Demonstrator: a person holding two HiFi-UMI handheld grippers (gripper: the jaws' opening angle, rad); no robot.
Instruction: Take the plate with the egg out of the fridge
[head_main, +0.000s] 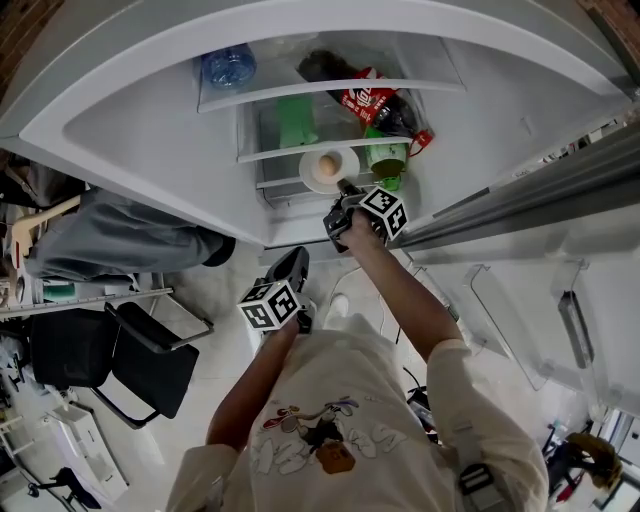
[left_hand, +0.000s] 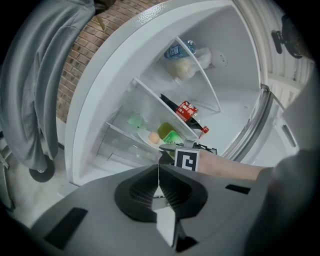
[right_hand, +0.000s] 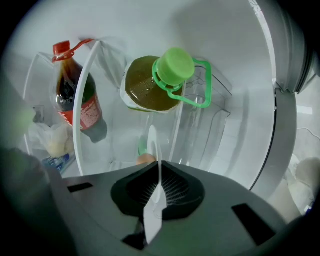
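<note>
A white plate (head_main: 314, 180) with a brown egg (head_main: 328, 163) on it sits on the lower glass shelf of the open fridge. My right gripper (head_main: 343, 188) reaches in to the plate's near rim. In the right gripper view the plate (right_hand: 151, 145) shows edge-on, its rim pinched between the shut pads of the right gripper (right_hand: 159, 172), with the egg (right_hand: 145, 159) just beyond. My left gripper (head_main: 293, 265) hangs back outside the fridge, below the right arm. In its own view the left gripper (left_hand: 158, 175) is shut on nothing, looking at the plate (left_hand: 146, 136) and egg (left_hand: 154, 137).
A cola bottle (head_main: 365, 95) lies on the shelf above the plate. A jug with a green cap (right_hand: 172, 67) stands right beside the plate. A water bottle (head_main: 228, 65) is higher up. The open fridge door (head_main: 560, 200) is at the right. A seated person in grey (head_main: 110, 235) and a black chair (head_main: 110, 360) are at the left.
</note>
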